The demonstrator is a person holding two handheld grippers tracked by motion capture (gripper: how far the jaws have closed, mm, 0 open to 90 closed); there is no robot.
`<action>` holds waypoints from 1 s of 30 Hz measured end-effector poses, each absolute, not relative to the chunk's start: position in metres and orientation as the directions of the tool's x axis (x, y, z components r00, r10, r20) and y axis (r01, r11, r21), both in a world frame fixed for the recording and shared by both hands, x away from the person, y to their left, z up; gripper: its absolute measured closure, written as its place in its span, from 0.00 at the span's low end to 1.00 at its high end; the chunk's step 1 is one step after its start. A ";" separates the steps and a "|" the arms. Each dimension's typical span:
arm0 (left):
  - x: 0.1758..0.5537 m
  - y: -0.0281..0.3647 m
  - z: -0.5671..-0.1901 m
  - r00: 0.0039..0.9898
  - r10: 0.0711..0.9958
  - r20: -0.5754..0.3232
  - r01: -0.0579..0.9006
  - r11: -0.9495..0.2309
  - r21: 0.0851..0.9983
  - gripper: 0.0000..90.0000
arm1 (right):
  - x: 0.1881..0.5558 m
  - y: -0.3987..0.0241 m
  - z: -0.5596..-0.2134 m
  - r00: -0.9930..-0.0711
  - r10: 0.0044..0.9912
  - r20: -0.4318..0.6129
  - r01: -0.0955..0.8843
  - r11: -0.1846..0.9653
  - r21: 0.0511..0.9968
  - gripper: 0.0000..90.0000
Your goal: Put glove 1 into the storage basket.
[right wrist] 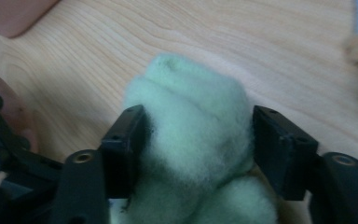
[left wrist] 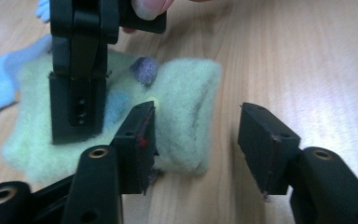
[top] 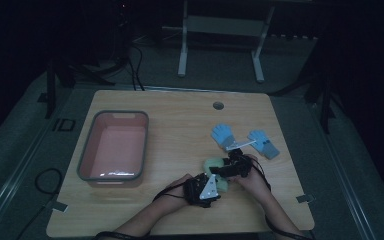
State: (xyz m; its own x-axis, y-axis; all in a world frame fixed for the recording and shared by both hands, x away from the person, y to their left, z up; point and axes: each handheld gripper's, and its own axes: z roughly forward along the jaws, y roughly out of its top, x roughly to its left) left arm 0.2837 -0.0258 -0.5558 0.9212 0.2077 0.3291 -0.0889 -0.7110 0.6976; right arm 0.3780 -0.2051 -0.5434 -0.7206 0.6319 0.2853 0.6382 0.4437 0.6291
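Pale green and fuzzy, a soft woollen glove (top: 214,167) lies on the light wooden table (top: 180,120), near the front edge and right of centre. Both grippers meet over it. The left gripper (left wrist: 193,140) has its jaws partly apart: one pad touches the near edge of the wool, the other stands clear over bare wood. The right gripper (right wrist: 196,149) straddles a bunched fold of the same glove, one pad against the wool, the other just beside it. Two blue knitted gloves (top: 223,134) lie farther right; a grey-rimmed pink plastic tub (top: 87,160) sits at left.
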 end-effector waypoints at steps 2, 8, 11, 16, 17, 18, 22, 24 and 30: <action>0.282 -0.028 -0.558 0.907 0.209 0.365 -0.107 -0.724 0.681 0.55 | 0.378 -0.206 -0.546 -0.717 0.629 0.300 0.645 0.435 0.628 0.47; 0.281 -0.029 -0.562 0.876 0.246 0.416 -0.118 -0.726 0.677 0.72 | 0.378 -0.206 -0.546 -0.722 0.621 0.304 0.645 0.446 0.620 0.61; 0.285 -0.026 -0.560 0.894 0.255 0.369 -0.087 -0.708 0.701 0.81 | 0.377 -0.205 -0.545 -0.725 0.618 0.303 0.642 0.450 0.620 0.69; 0.296 -0.021 -0.545 0.922 0.265 0.282 -0.019 -0.697 0.716 0.85 | 0.373 -0.203 -0.535 -0.724 0.633 0.275 0.630 0.445 0.636 0.80; 0.297 -0.020 -0.543 0.922 0.263 0.283 -0.020 -0.698 0.716 0.85 | 0.373 -0.202 -0.534 -0.725 0.630 0.279 0.630 0.442 0.638 0.80; 0.297 -0.019 -0.540 0.921 0.263 0.288 -0.024 -0.698 0.716 0.85 | 0.374 -0.202 -0.533 -0.724 0.628 0.286 0.632 0.438 0.639 0.81; 0.299 -0.013 -0.528 0.916 0.270 0.296 -0.027 -0.696 0.717 0.86 | 0.375 -0.200 -0.524 -0.716 0.629 0.302 0.634 0.406 0.658 0.82; 0.300 -0.008 -0.521 0.914 0.270 0.303 -0.032 -0.697 0.717 0.86 | 0.376 -0.200 -0.521 -0.715 0.625 0.313 0.636 0.395 0.663 0.82; 0.300 0.003 -0.504 0.908 0.262 0.326 -0.047 -0.711 0.701 0.86 | 0.377 -0.190 -0.502 -0.729 0.614 0.302 0.613 0.390 0.687 0.82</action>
